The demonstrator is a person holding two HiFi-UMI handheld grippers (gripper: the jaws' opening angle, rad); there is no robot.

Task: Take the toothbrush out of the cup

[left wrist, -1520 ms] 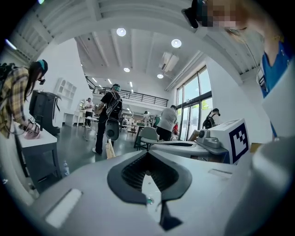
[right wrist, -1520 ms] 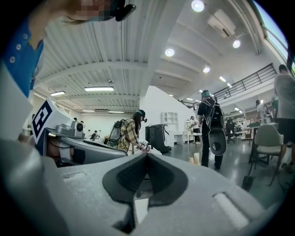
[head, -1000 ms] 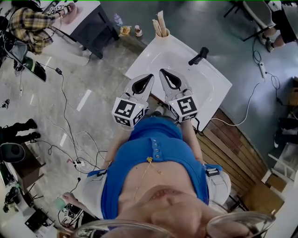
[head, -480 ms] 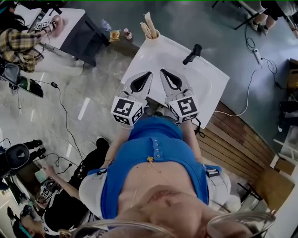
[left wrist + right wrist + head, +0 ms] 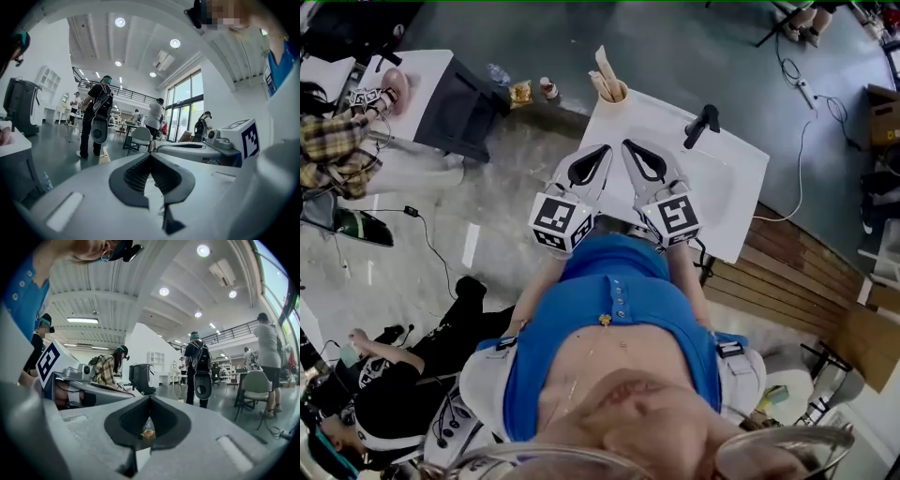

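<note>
1. Head view: the camera sits on my head and looks steeply down past my blue shirt [image 5: 614, 300]. It takes in my left gripper [image 5: 607, 150], my right gripper [image 5: 626, 143] and the white table [image 5: 736, 164] just ahead.
2. Left gripper view: the camera rides close behind my left jaws and faces almost level along them into a large hall.
3. Right gripper view: the camera sits the same way behind my right jaws, also facing almost level.
4. Shared: the left gripper view catches the right marker cube [image 5: 246, 138] at its right side, and the right gripper view catches the left marker cube [image 5: 50, 363] at its left side. Both show the standing person with a backpack [image 5: 96, 117] and a pale chair [image 5: 140, 137].
</note>
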